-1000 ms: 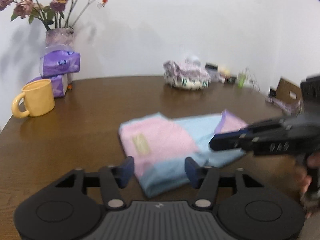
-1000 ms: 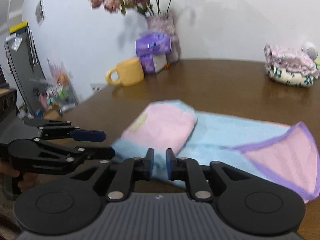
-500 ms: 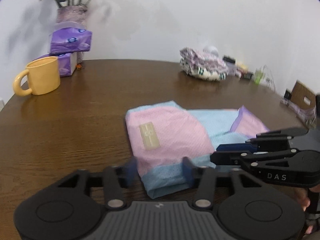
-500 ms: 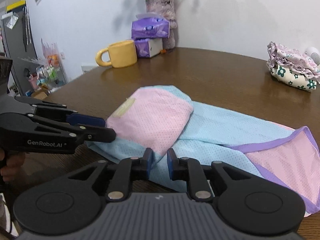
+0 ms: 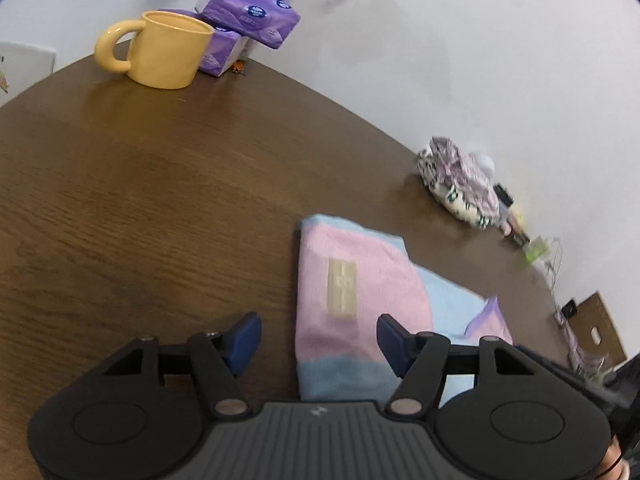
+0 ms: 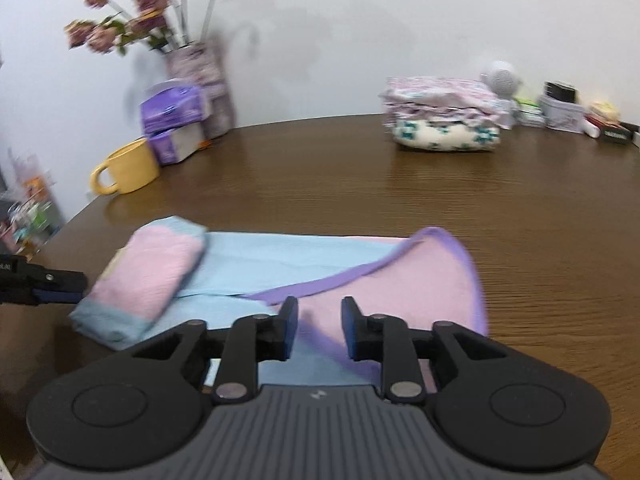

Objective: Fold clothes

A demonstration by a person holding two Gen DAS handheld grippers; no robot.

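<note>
A pink, light-blue and purple-edged garment (image 6: 288, 276) lies partly folded on the brown table (image 6: 460, 184). Its left end is folded over into a pink pad with a beige label (image 5: 342, 292). My left gripper (image 5: 318, 336) is open, its blue-tipped fingers (image 5: 244, 336) straddling the near edge of that pad. It also shows at the left edge of the right wrist view (image 6: 44, 284). My right gripper (image 6: 319, 330) is open a little above the garment's pink, purple-edged right end (image 6: 420, 288), holding nothing.
A yellow mug (image 5: 160, 54) and purple tissue packs (image 5: 250, 14) stand at the far left by a vase of dried flowers (image 6: 196, 64). A stack of folded floral clothes (image 6: 442, 120) and small items (image 6: 560, 110) sit at the back right.
My left gripper has opened wider and tilted, moving to the garment's folded left end. My right gripper has opened from shut and shifted right, over the purple-edged end.
</note>
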